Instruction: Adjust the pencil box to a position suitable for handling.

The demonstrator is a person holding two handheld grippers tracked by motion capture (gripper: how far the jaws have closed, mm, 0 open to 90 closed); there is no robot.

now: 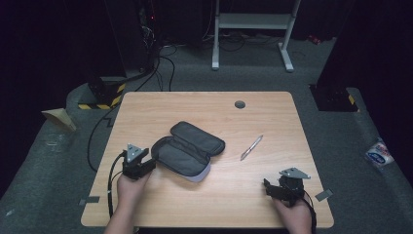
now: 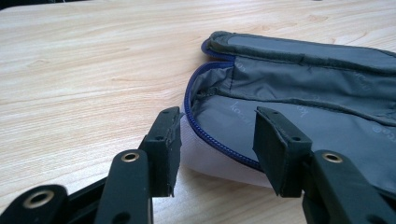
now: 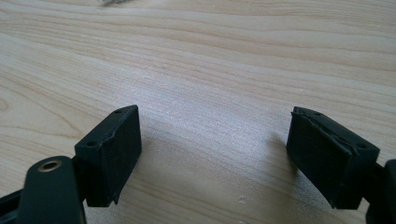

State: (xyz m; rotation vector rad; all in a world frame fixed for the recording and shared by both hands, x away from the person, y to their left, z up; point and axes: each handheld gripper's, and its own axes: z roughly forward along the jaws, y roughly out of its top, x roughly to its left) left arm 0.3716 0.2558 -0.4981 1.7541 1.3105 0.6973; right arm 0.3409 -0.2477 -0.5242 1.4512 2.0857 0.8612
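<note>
A dark grey pencil case [image 1: 187, 150] lies unzipped in the middle of the wooden table [image 1: 160, 105], its lid folded back. A silver pen [image 1: 251, 147] rests to its right. My left gripper [image 1: 152, 163] is at the case's left end. In the left gripper view the case's blue zip rim and grey lining [image 2: 303, 98] sit between the parted jaws of my left gripper [image 2: 217, 126], and the pads do not press on it. My right gripper [image 1: 267, 187] rests open near the front right edge. Bare wood lies between the jaws of my right gripper [image 3: 215, 126].
A round cable hole [image 1: 239, 104] sits at the table's back centre. Behind the table stand a white frame [image 1: 253, 22] and loose cables on the floor. A white and blue packet [image 1: 379, 153] lies on the floor at the right.
</note>
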